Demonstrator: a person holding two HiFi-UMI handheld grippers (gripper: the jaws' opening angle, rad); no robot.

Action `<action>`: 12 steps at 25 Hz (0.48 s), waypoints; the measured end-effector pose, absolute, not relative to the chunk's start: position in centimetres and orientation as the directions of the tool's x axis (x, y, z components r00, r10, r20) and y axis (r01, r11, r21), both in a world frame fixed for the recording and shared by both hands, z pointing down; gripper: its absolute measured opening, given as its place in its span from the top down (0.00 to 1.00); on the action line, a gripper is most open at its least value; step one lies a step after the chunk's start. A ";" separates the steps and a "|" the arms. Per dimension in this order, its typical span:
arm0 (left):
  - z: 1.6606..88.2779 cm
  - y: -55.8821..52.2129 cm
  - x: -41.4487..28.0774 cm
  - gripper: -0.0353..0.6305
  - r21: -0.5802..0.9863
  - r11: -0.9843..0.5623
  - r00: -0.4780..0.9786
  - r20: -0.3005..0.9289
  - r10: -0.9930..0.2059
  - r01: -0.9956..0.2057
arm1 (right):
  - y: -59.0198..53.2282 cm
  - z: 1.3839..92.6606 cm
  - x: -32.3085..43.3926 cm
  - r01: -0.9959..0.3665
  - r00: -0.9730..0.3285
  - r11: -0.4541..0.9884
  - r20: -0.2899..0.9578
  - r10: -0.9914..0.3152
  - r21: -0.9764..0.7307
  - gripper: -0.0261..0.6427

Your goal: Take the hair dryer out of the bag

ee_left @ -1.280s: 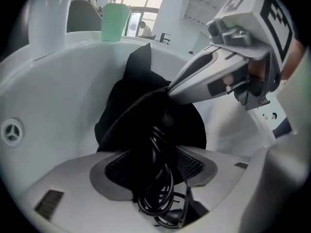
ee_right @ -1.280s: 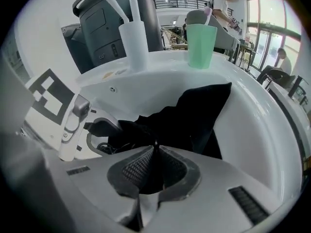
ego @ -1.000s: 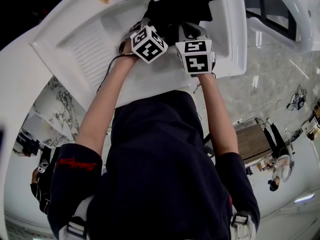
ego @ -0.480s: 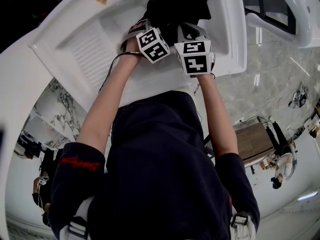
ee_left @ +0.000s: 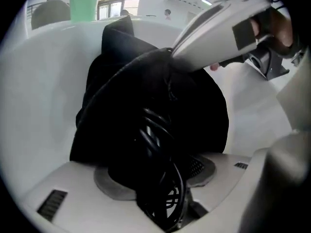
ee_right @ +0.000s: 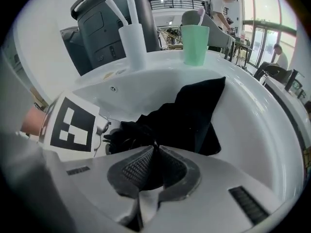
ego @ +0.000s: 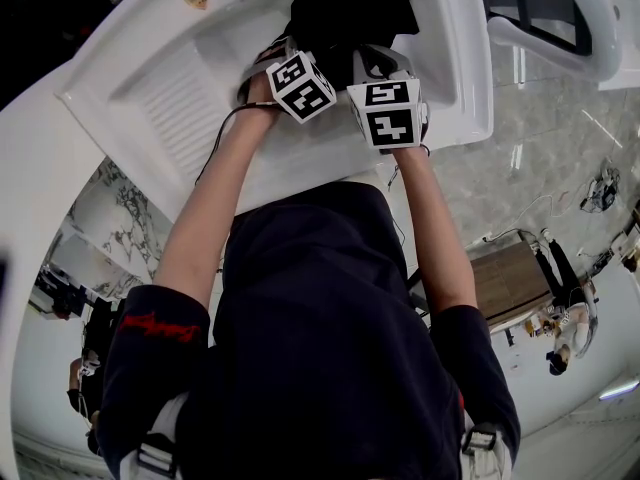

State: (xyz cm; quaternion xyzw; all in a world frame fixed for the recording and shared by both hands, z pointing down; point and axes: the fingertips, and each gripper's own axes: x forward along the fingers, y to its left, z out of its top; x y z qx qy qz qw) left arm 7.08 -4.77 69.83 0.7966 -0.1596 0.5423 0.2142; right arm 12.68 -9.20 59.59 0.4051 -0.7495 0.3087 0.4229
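Note:
A black bag (ego: 345,13) lies crumpled in the white sink basin (ego: 180,88), and both grippers reach into it side by side. In the left gripper view the left gripper (ee_left: 163,198) has a coiled black cord (ee_left: 155,135) between its jaws, coming out of the bag's (ee_left: 121,81) dark opening. The hair dryer's body is hidden in the black mass. The right gripper (ee_right: 154,152) is shut on a thin fold of the bag's fabric (ee_right: 194,115), holding that edge up. In the right gripper view the left gripper's marker cube (ee_right: 70,125) sits close on the left.
A green cup (ee_right: 195,43) and a white cup (ee_right: 132,45) with a toothbrush stand on the sink's far rim. The basin walls curve up around the bag. A ribbed draining surface (ego: 185,98) lies left of the basin. People stand far off in the room.
The left gripper has rolled a little and shifted slightly toward the bag. The right gripper has kept still with the fabric in it.

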 end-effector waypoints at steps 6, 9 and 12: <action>69.2 -4.5 6.9 0.62 0.177 -0.841 0.344 0.939 -0.011 -0.511 | -9.1 59.5 12.8 -0.869 -0.317 0.478 0.882 -0.347 -0.125 0.88; 68.8 -4.6 6.8 0.62 0.181 -0.840 0.339 0.941 -0.004 -0.512 | -9.1 59.4 12.8 -0.868 -0.320 0.480 0.882 -0.347 -0.126 0.88; 68.6 -4.6 6.7 0.62 0.181 -0.834 0.335 0.942 -0.005 -0.521 | -9.1 59.4 12.7 -0.868 -0.319 0.481 0.882 -0.347 -0.125 0.88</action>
